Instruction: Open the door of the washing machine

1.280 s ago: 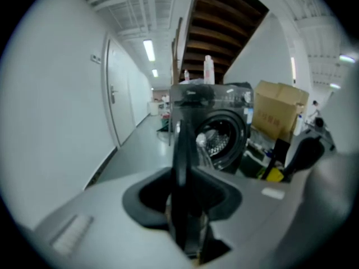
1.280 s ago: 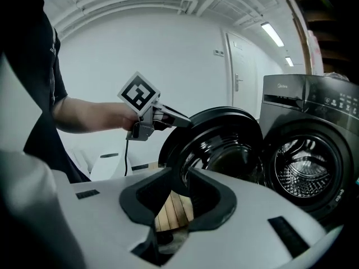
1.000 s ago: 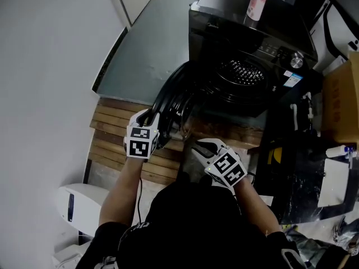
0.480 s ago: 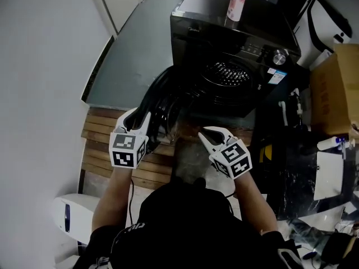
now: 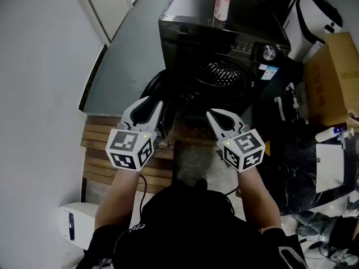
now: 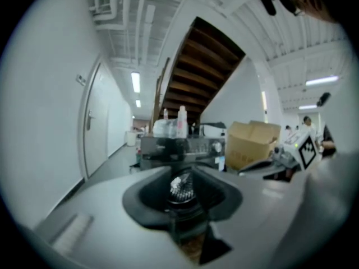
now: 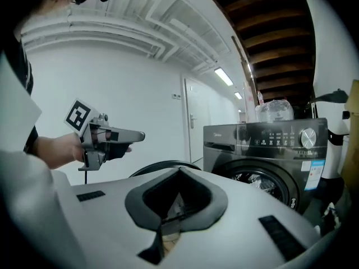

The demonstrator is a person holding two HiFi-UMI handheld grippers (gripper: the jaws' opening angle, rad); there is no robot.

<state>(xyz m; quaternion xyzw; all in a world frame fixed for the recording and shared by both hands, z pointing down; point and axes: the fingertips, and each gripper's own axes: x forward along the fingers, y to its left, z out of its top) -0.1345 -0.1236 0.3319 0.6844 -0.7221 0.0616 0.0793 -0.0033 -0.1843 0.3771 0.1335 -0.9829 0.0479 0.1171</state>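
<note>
The black washing machine (image 5: 224,43) stands ahead with its round door (image 5: 152,86) swung open to the left and the metal drum (image 5: 220,72) exposed. My left gripper (image 5: 152,102) hangs in the air before the door's edge, touching nothing. Its jaws stand a little apart and are closing slightly, with nothing between them. My right gripper (image 5: 212,114) is raised beside it, below the drum opening, shut and empty. In the right gripper view the machine (image 7: 269,144), the open door (image 7: 162,166) and the left gripper (image 7: 140,134) all show.
A bottle (image 5: 222,1) stands on the machine's top. A cardboard box (image 5: 331,77) and dark clutter fill the right side. A slatted wooden platform (image 5: 101,156) lies under my arms, with a white wall and a white door (image 5: 106,4) at the left.
Both grippers have risen away from the open door, whose edge the left one was at a second ago. The right gripper's jaws have closed.
</note>
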